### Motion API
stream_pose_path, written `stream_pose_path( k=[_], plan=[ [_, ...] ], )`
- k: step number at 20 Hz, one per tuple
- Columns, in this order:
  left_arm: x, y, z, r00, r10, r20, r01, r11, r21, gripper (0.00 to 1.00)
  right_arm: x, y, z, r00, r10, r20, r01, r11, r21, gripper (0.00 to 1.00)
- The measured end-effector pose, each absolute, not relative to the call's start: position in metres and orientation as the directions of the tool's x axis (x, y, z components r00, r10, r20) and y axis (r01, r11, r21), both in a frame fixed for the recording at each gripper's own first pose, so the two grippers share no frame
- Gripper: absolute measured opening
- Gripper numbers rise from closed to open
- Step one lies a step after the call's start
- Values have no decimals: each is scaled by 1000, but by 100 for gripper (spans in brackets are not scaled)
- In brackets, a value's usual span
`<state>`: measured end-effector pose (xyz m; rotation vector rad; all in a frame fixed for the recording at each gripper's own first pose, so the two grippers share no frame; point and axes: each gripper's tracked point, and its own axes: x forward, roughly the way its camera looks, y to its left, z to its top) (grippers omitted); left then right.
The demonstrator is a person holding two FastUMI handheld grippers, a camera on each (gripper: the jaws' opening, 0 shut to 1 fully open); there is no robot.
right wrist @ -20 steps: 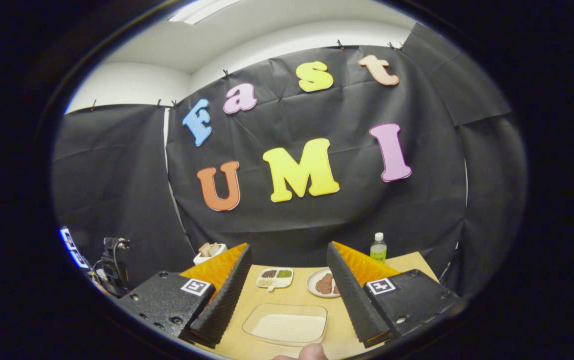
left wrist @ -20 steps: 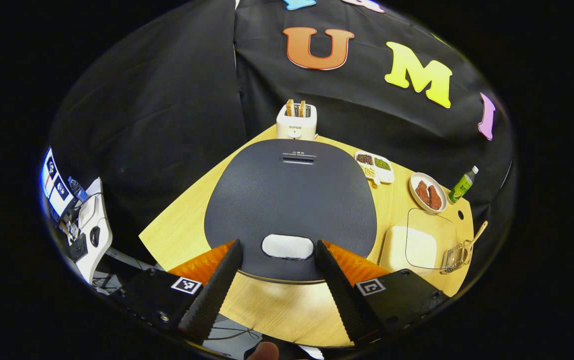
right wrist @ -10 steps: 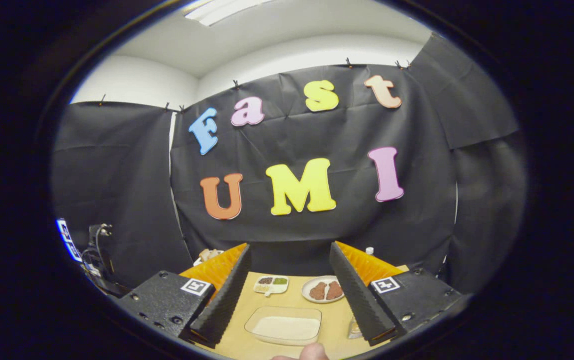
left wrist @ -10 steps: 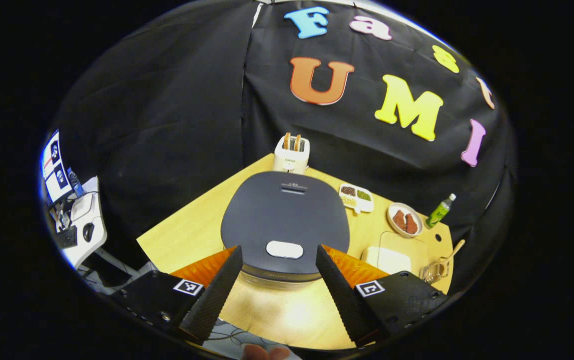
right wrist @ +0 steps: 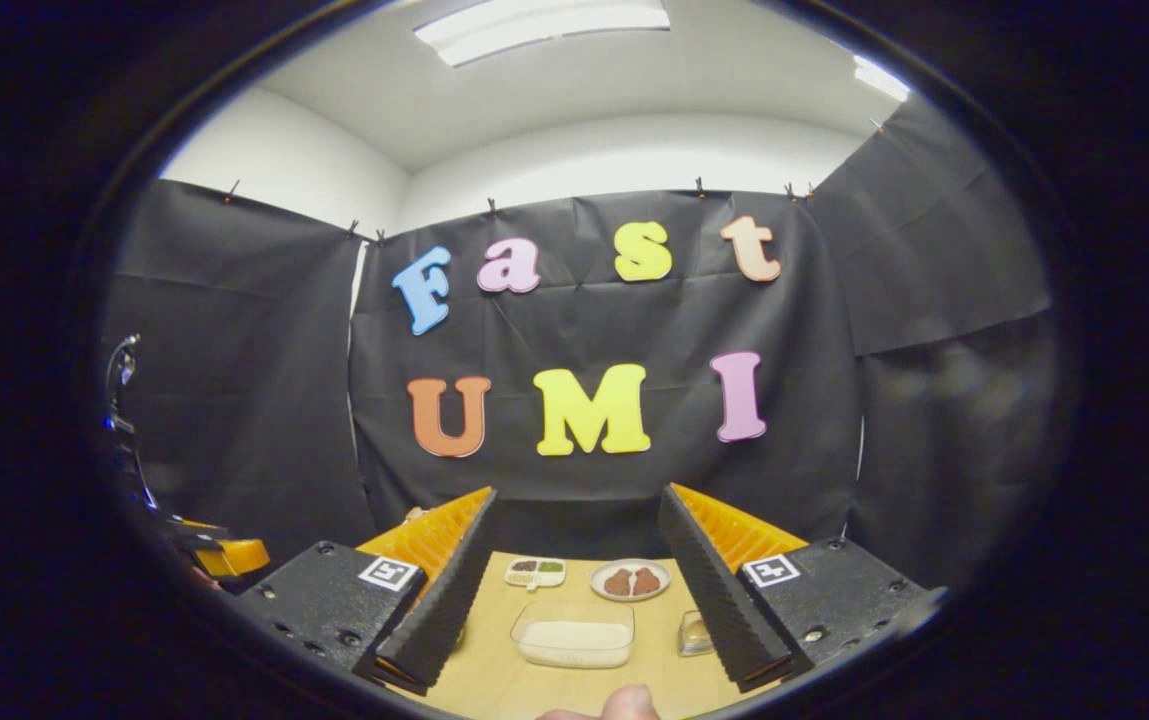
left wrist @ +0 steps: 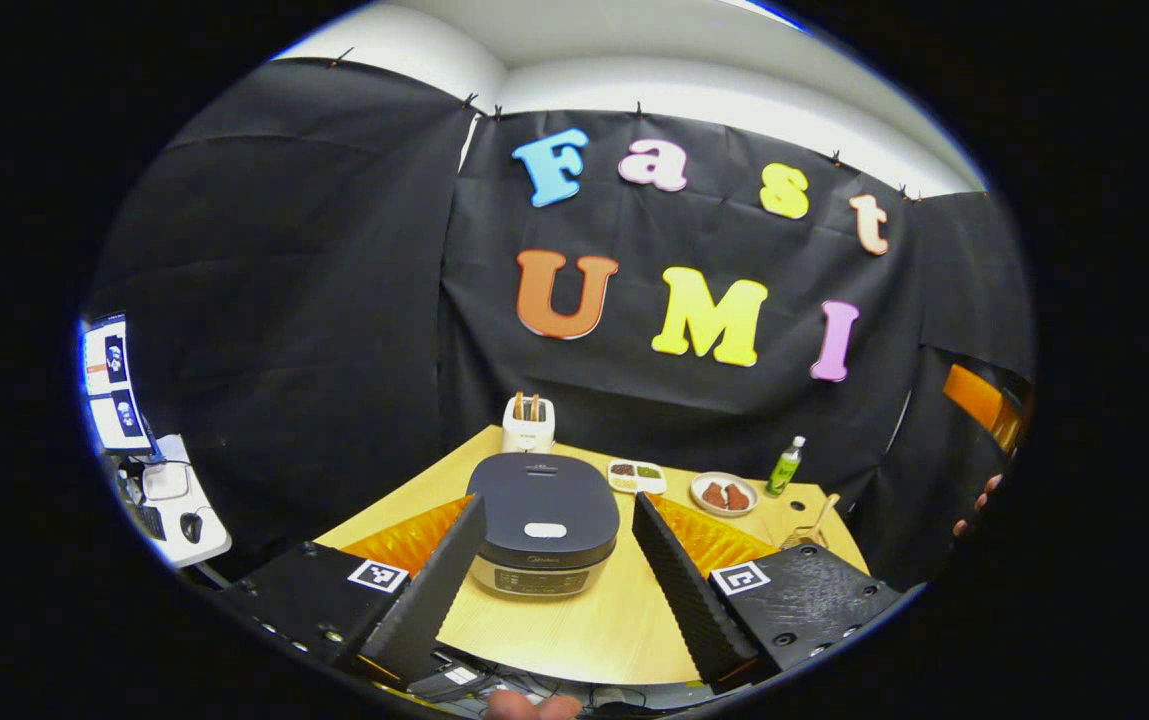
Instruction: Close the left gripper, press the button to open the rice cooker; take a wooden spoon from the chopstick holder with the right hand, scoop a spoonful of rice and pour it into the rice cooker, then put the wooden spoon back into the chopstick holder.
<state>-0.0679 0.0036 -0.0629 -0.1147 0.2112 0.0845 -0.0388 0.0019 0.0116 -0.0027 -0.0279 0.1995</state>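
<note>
The rice cooker stands on the wooden table, its dark lid down and the white button at the lid's front. My left gripper is open, held back from the cooker and well apart from it. A wooden spoon leans in the wire chopstick holder at the table's right. In the right gripper view my right gripper is open and empty, raised above the clear container of rice; the chopstick holder sits just beside its right finger.
A toaster stands behind the cooker. A sectioned dish, a plate of meat and a green bottle line the table's far side. A desk with a monitor is off to the left.
Both grippers have drawn back and tilted up from the table; the cooker looks much smaller in the left gripper view. Both stay open and the lid stays down.
</note>
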Motion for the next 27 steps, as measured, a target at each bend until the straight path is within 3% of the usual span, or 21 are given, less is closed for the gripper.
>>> stream_pose_path(
  k=[7, 18, 27],
  plan=[
    [-114, -20, -11, 1000, 10, -20, -12, 993, -116, 94, -110, 5, 3, 982, 190, 6, -190, 982, -19, 100],
    [-141, -42, -7, 1000, 4, 22, -4, 1000, 16, 94, -133, -14, -30, 986, 162, -28, -163, 985, -56, 100],
    [-139, -61, 0, 999, -29, 24, 29, 1000, 12, 94, -130, -27, -25, 990, 141, -13, -142, 989, -50, 99]
  ],
)
